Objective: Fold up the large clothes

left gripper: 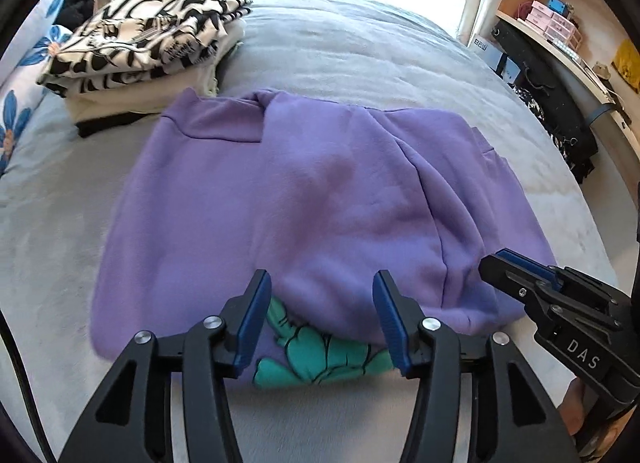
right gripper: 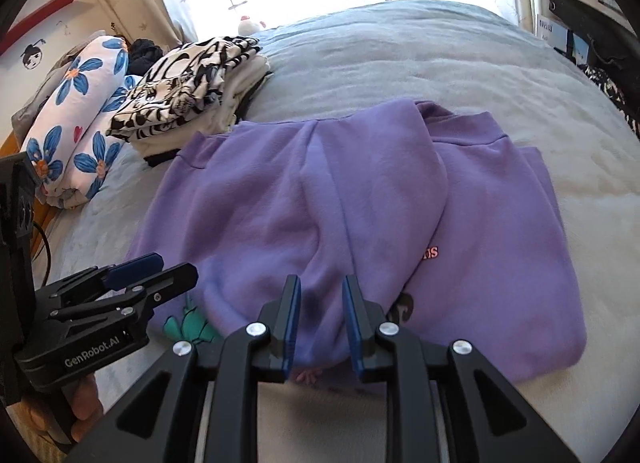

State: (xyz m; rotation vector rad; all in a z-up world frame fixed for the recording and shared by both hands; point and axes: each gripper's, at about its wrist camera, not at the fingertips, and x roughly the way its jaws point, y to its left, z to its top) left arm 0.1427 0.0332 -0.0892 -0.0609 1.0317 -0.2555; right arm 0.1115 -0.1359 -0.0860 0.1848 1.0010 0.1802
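A purple sweatshirt (left gripper: 312, 199) lies partly folded on the grey bed cover, its sleeves laid over the body; a green print (left gripper: 320, 355) shows at its near edge. It also shows in the right wrist view (right gripper: 380, 215). My left gripper (left gripper: 322, 317) is open and empty, its fingers just above the near hem; it also shows in the right wrist view (right gripper: 152, 269). My right gripper (right gripper: 322, 319) is open with a narrower gap, empty, over the near edge of the folded sleeve. It shows in the left wrist view (left gripper: 516, 267) at the sweatshirt's near right corner.
A stack of folded clothes with a black-and-white patterned top (left gripper: 148, 43) sits at the back left of the bed (left gripper: 360, 51). A floral bolster (right gripper: 76, 119) lies left of it. A desk and shelves (left gripper: 560, 35) stand along the right side.
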